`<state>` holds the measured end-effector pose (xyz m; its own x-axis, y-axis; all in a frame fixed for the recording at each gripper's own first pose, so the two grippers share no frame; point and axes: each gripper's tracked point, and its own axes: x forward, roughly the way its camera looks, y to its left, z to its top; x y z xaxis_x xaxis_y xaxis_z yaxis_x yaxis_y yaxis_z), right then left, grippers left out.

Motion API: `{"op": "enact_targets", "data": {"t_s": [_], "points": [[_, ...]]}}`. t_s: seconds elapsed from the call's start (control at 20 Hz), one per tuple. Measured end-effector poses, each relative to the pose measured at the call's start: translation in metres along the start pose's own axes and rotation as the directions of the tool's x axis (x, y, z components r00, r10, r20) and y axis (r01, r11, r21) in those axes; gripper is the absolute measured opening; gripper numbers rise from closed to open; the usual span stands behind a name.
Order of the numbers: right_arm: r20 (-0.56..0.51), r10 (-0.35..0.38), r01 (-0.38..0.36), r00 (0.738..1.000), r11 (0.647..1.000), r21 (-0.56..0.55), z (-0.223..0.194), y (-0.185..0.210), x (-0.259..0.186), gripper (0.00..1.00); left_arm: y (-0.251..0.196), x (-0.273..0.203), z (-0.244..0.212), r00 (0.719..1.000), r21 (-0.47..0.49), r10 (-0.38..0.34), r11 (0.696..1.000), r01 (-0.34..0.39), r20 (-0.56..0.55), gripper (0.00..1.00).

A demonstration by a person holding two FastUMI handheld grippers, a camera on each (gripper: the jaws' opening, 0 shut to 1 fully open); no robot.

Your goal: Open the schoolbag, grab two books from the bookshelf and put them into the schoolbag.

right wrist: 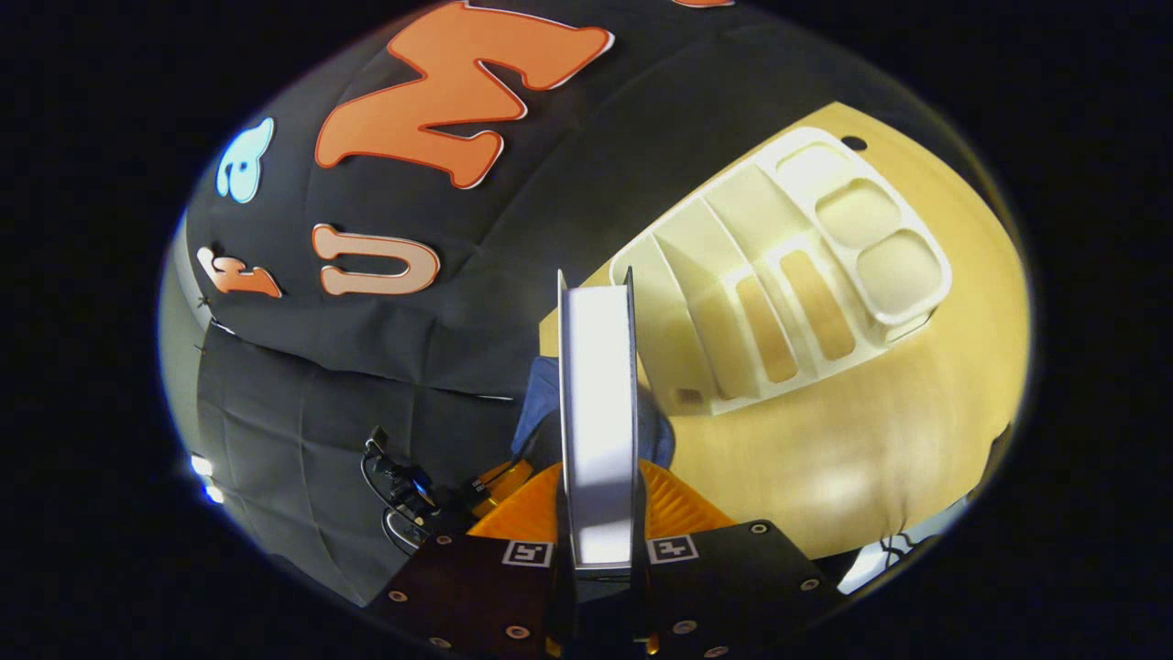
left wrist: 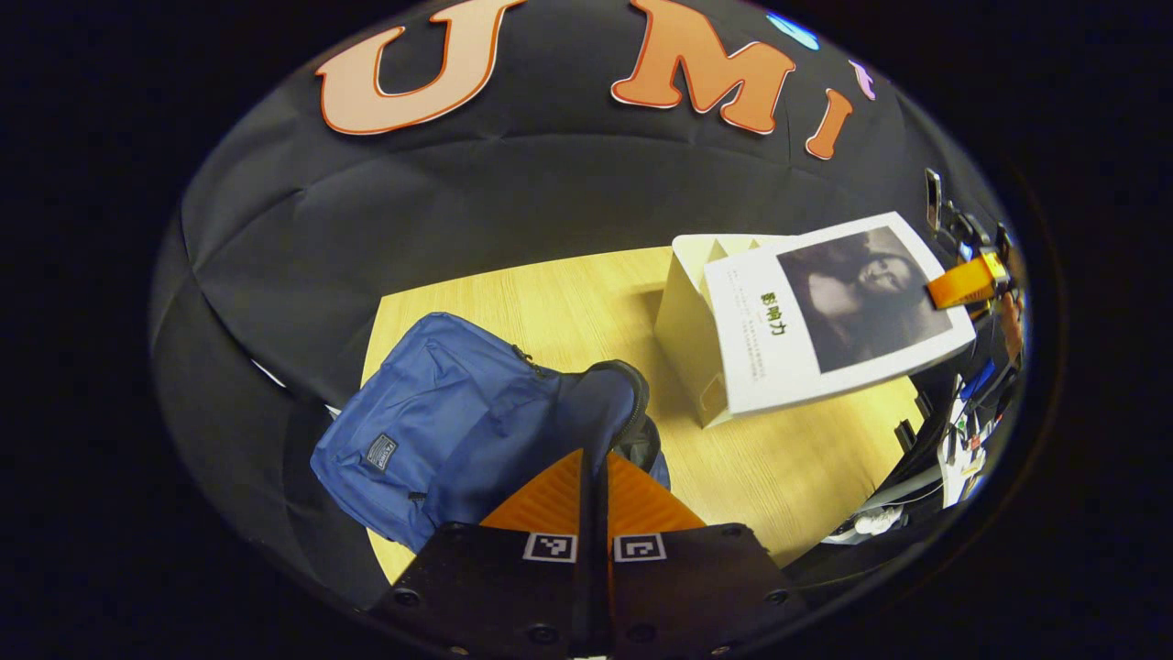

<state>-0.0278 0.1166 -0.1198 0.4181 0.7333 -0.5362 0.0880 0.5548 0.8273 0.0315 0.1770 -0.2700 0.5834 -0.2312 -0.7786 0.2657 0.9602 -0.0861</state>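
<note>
The blue schoolbag [left wrist: 458, 431] lies at the table's [left wrist: 797, 458] near corner, and the white bookshelf [left wrist: 687, 321] stands close beside it. Bare table shows between them and in front of the bookshelf. A book [left wrist: 838, 307] hangs in the air over the bookshelf.

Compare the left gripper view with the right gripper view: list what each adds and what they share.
Left gripper view: the cover of the book, most of the blue schoolbag, its flap pinched by the left claw. Right gripper view: the book's page edge in the right claw, the bookshelf compartments from above. Both: book, schoolbag, bookshelf, wooden table.
</note>
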Motion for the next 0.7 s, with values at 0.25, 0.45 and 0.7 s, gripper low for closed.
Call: {"op": "enact_targets", "data": {"t_s": [0.25,0.45,0.7], "points": [[-0.040,0.045,-0.043,0.998,0.998,0.049,-0.035,-0.014,0.028,0.23,0.004,-0.005,0.001,1.000,-0.019,-0.003,1.000,0.003,0.014,0.01],[-0.060,0.081,-0.078,0.995,0.996,0.050,-0.064,-0.012,0.051,0.22,0.004,-0.007,0.004,1.000,-0.030,0.000,1.000,0.001,0.020,0.01],[-0.075,0.113,-0.106,0.991,0.991,0.086,-0.094,-0.010,0.085,0.22,0.004,-0.010,0.005,1.000,-0.032,-0.001,0.999,0.002,0.021,0.01]]}}
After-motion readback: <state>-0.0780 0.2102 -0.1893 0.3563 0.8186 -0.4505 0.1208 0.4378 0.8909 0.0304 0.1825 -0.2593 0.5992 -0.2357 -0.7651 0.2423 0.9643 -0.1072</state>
